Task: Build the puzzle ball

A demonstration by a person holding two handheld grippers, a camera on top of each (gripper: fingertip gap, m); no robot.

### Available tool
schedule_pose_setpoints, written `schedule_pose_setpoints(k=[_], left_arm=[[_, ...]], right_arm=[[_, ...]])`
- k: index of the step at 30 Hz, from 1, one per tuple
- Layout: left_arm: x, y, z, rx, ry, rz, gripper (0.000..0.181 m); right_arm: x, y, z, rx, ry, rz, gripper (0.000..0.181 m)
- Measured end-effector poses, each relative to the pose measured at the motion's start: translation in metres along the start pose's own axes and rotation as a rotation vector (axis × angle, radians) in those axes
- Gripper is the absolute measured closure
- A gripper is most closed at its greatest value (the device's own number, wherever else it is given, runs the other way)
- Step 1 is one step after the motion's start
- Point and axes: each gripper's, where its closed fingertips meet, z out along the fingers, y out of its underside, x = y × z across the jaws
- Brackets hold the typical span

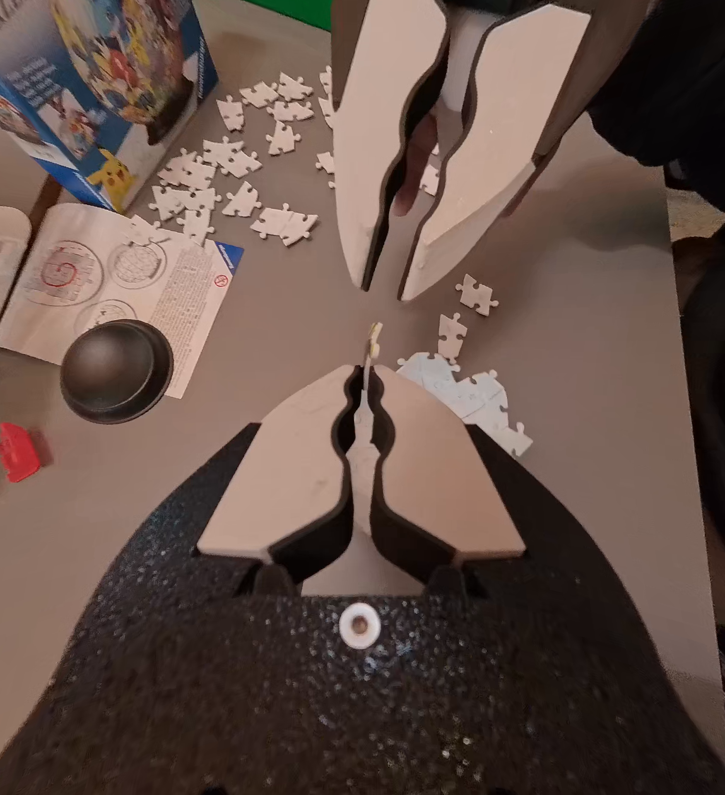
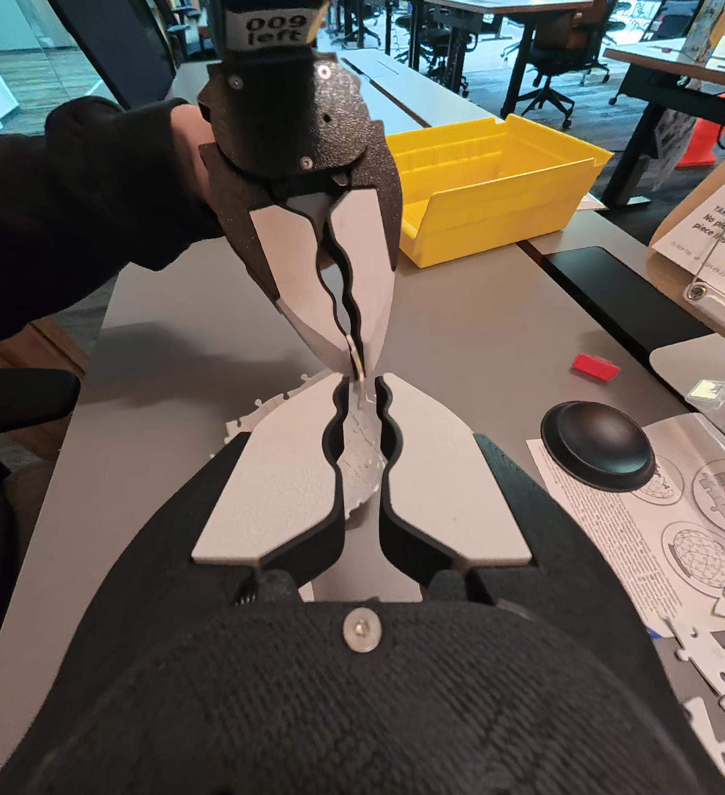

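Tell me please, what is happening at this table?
A person builds a puzzle ball with two hand-held grippers. The left gripper is shut on a single puzzle piece, held edge-up. The right gripper is open, facing it. A joined curved section lies below; loose pieces lie near the box.

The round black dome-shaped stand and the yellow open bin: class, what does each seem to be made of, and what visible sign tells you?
Round black dome-shaped stand: probably moulded plastic, satin finish, judging by the soft sheen on its smooth curve. Yellow open bin: rigid plastic, even colour, thin moulded walls and ribs.
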Motion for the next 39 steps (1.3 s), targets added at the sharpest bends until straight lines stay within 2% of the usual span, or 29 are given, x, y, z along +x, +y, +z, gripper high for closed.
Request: schedule_pose_setpoints(k=[6, 10, 13, 17, 19, 23, 28, 33, 39], left_arm=[[0.002, -0.001, 0.014, -0.079, 0.062, 0.03, 0.179], [-0.002, 0.001, 0.017, -0.095, 0.09, 0.019, 0.179], [-0.005, 0.005, 0.016, -0.093, 0.107, 0.012, 0.179], [-0.015, 0.012, 0.017, -0.056, 0.11, -0.007, 0.174], [-0.03, 0.027, 0.019, -0.096, 0.066, -0.013, 0.167], [-0.031, 0.061, 0.026, -0.24, 0.203, -0.147, 0.164], [-0.025, 0.079, 0.035, -0.349, 0.363, -0.233, 0.161], [-0.021, 0.082, 0.045, -0.366, 0.425, -0.197, 0.163], [-0.021, 0.077, 0.053, -0.286, 0.468, -0.269, 0.165]], right_arm=[[0.002, 0.009, 0.012, -0.094, -0.052, -0.042, 0.163], [0.006, 0.019, 0.019, -0.167, -0.071, -0.054, 0.177], [0.008, 0.02, 0.023, -0.159, -0.084, -0.041, 0.178], [0.02, 0.024, 0.029, -0.153, -0.075, 0.056, 0.179], [0.026, 0.029, 0.032, -0.166, -0.067, 0.118, 0.179], [0.024, 0.041, 0.04, -0.236, -0.098, 0.201, 0.179], [0.026, 0.052, 0.051, -0.301, -0.078, 0.281, 0.179], [0.029, 0.068, 0.054, -0.365, -0.072, 0.347, 0.179], [0.028, 0.083, 0.055, -0.406, -0.075, 0.409, 0.179]])
